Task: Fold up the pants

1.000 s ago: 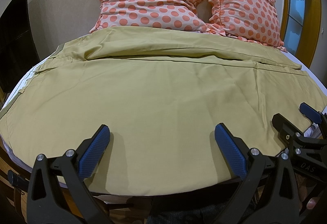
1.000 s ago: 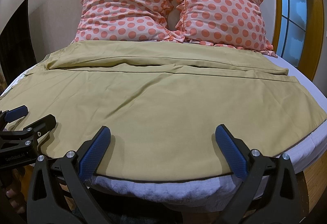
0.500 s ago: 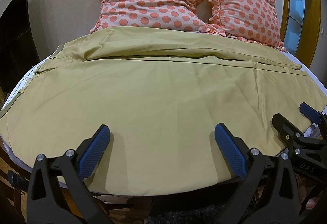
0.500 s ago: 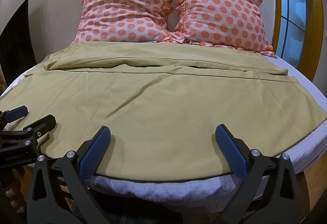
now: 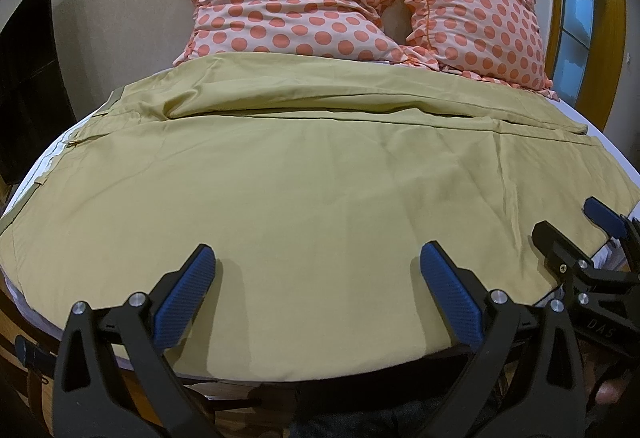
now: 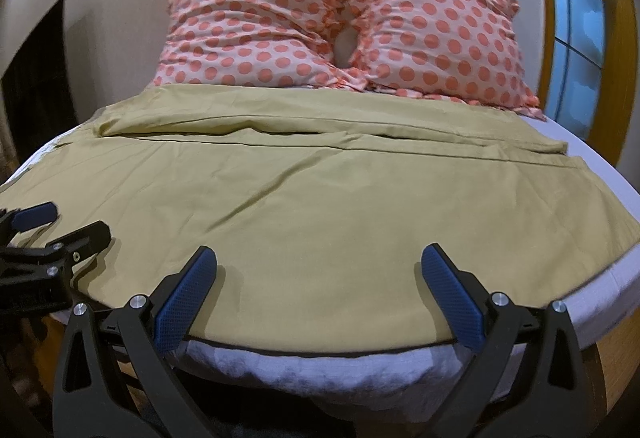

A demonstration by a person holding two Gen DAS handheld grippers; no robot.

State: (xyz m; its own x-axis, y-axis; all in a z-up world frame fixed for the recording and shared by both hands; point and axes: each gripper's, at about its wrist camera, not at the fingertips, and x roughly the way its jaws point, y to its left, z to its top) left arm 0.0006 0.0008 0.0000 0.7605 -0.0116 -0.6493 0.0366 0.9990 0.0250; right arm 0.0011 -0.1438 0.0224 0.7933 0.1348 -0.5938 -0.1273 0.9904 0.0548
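We've got our left gripper (image 5: 316,294) low and level, jaws spread wide, holding nothing. Our right gripper (image 6: 320,296) sits alongside it at the same height, just as wide, blue pads (image 6: 186,300) facing inward, also holding nothing.

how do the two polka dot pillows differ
The left pillow lies lower and slumps toward the pants; the right pillow stands taller, nearer the window. The left pillow looks wider, the right pillow squarer. Both are pink with orange dots and ruffled edges, touching at the middle.
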